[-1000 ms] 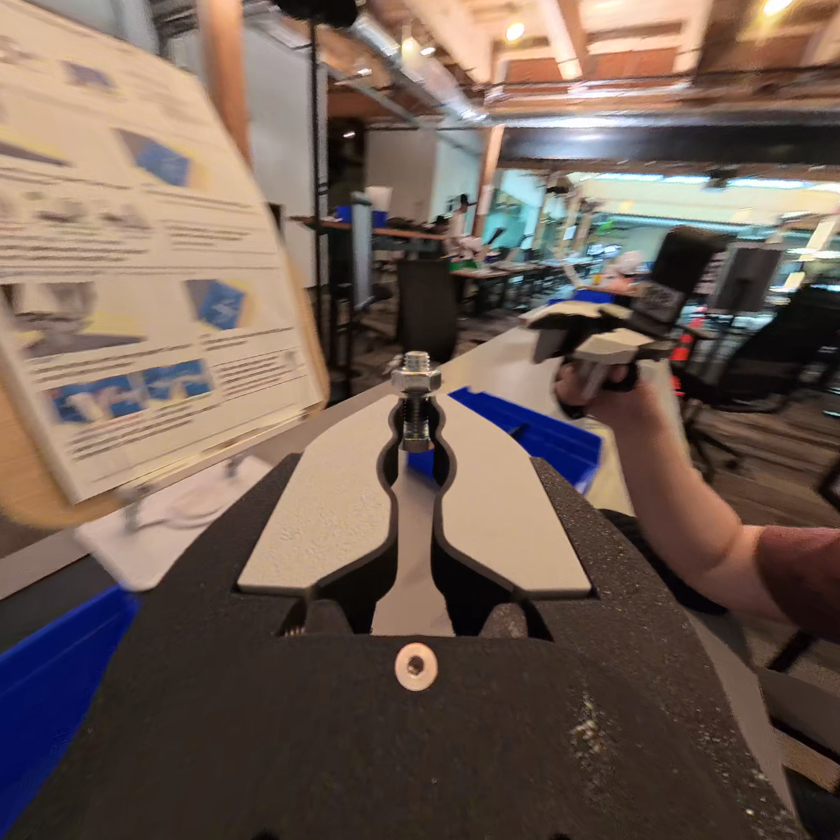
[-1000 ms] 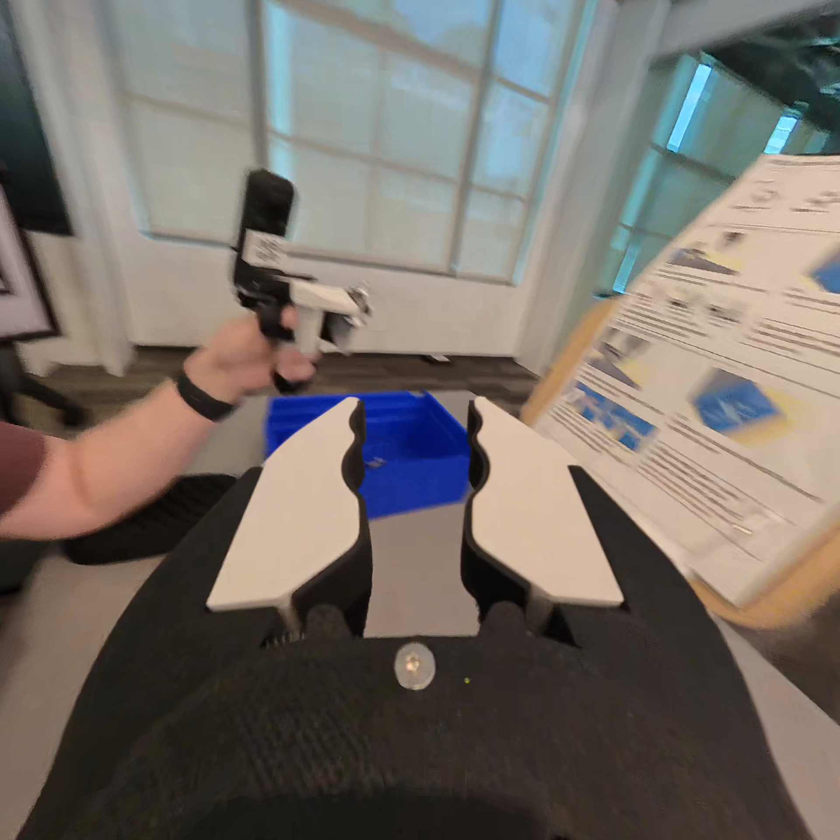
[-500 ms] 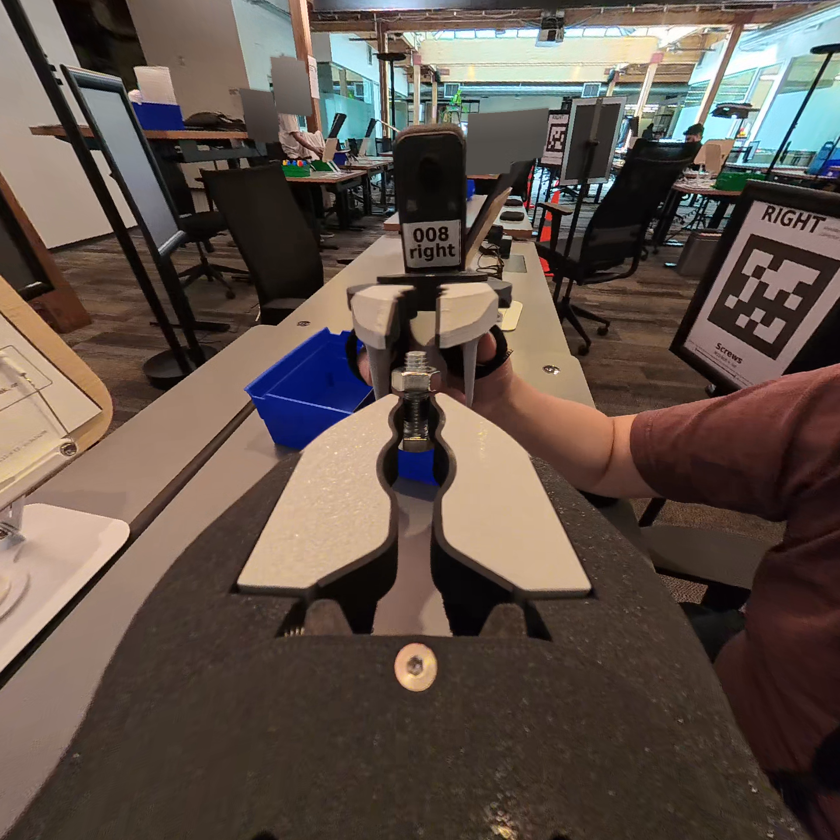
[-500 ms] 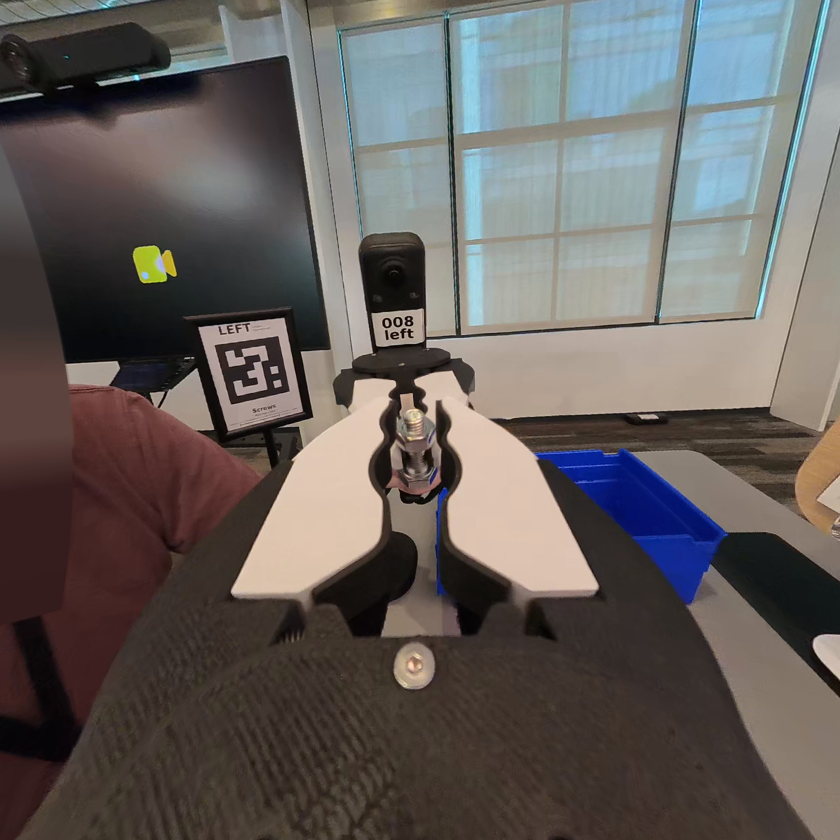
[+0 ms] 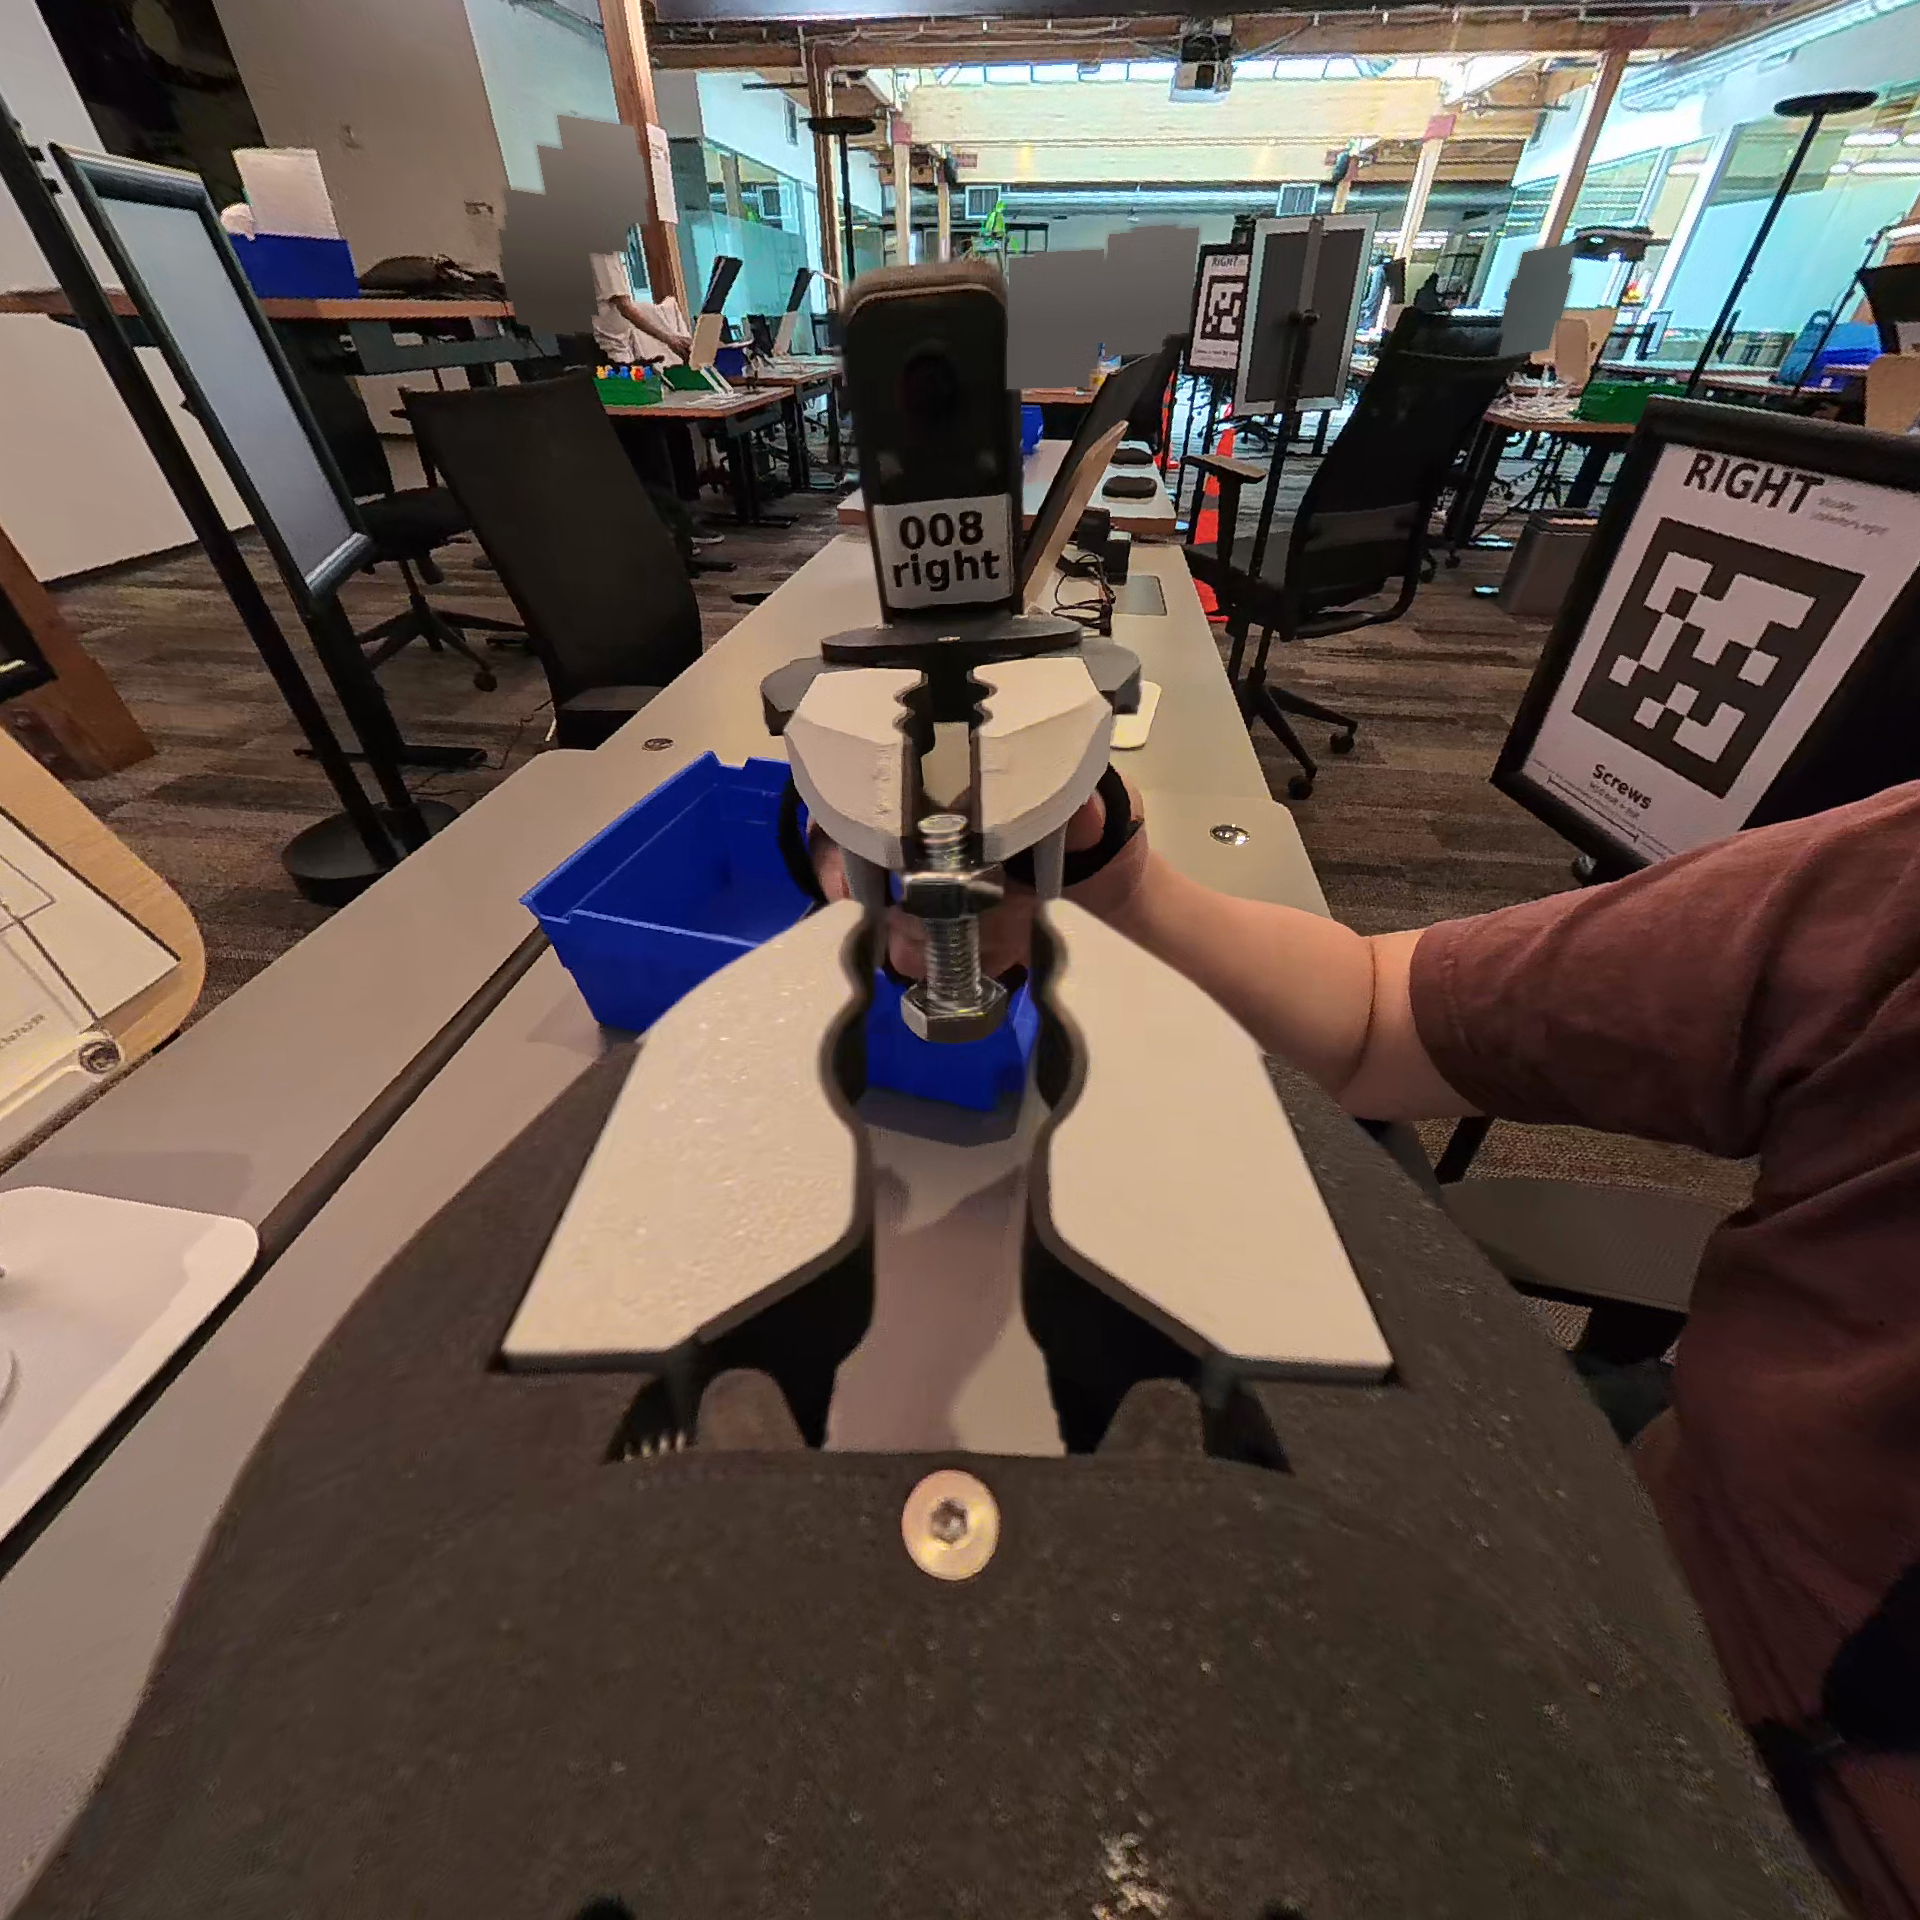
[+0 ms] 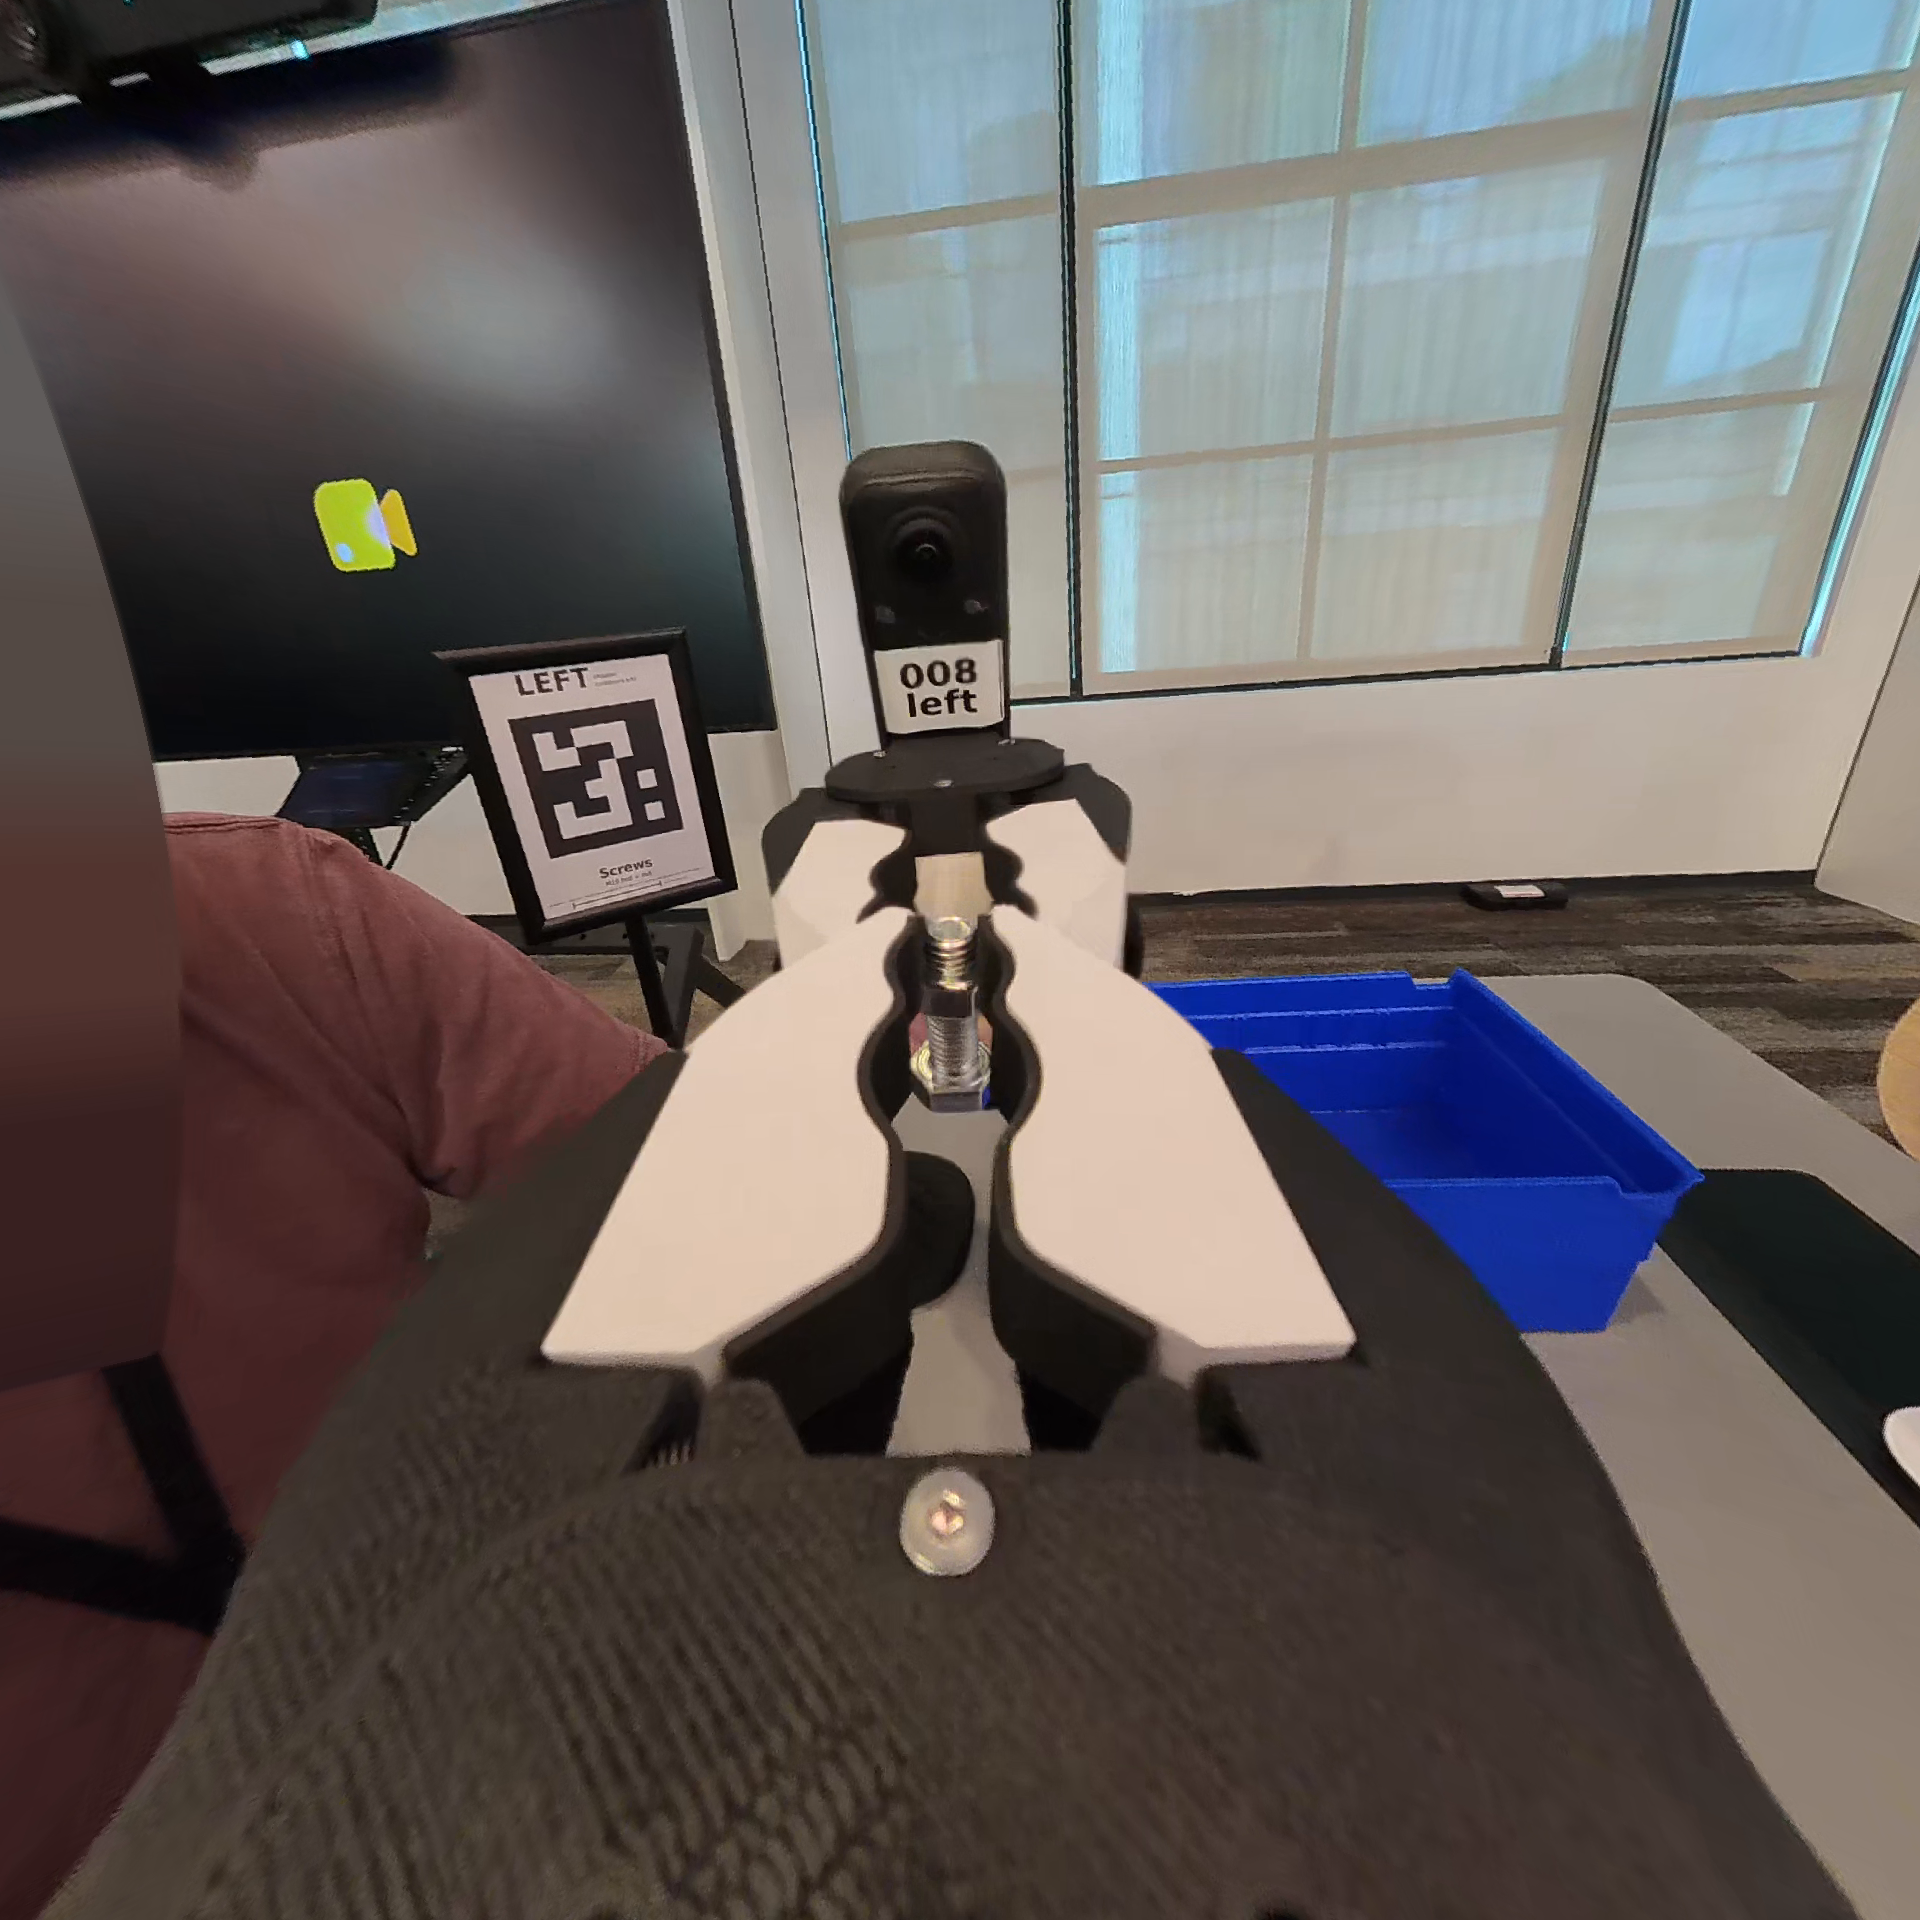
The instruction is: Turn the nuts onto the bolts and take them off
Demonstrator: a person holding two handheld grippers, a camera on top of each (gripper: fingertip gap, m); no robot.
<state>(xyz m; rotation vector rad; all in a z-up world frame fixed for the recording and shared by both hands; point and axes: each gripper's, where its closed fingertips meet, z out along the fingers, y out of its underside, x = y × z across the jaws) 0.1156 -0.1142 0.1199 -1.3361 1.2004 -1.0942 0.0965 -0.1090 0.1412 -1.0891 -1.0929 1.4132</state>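
A steel bolt [image 5: 951, 961] with a nut [image 5: 951, 888] on its thread hangs upright, head down, between my two grippers, which face each other above the table. My right gripper [image 6: 948, 966] is shut on the nut [image 6: 948, 1003]; the bolt [image 6: 948, 1039] runs through its fingertips with the head below. In the left wrist view the right gripper [image 5: 951, 883] shows head-on, pinching the nut. My left gripper [image 5: 948, 920] is open; its fingers stand either side of the bolt without touching it. The left gripper [image 6: 948, 904] shows just behind the bolt in the right wrist view.
A blue bin [image 5: 665, 904] [image 6: 1455, 1122] sits on the grey table [image 5: 364, 1039] under the grippers. A framed marker sign [image 5: 1714, 644] stands to the right, another [image 6: 592, 769] behind my arm. An instruction board [image 5: 62, 987] stands at the left. Office chairs [image 5: 561, 561] are beyond. Less than 4 cm separates the two grippers' tips.
Both grippers swung round to face each other. The right gripper closed on the nut. The left gripper, shut on the bolt before, has opened off it.
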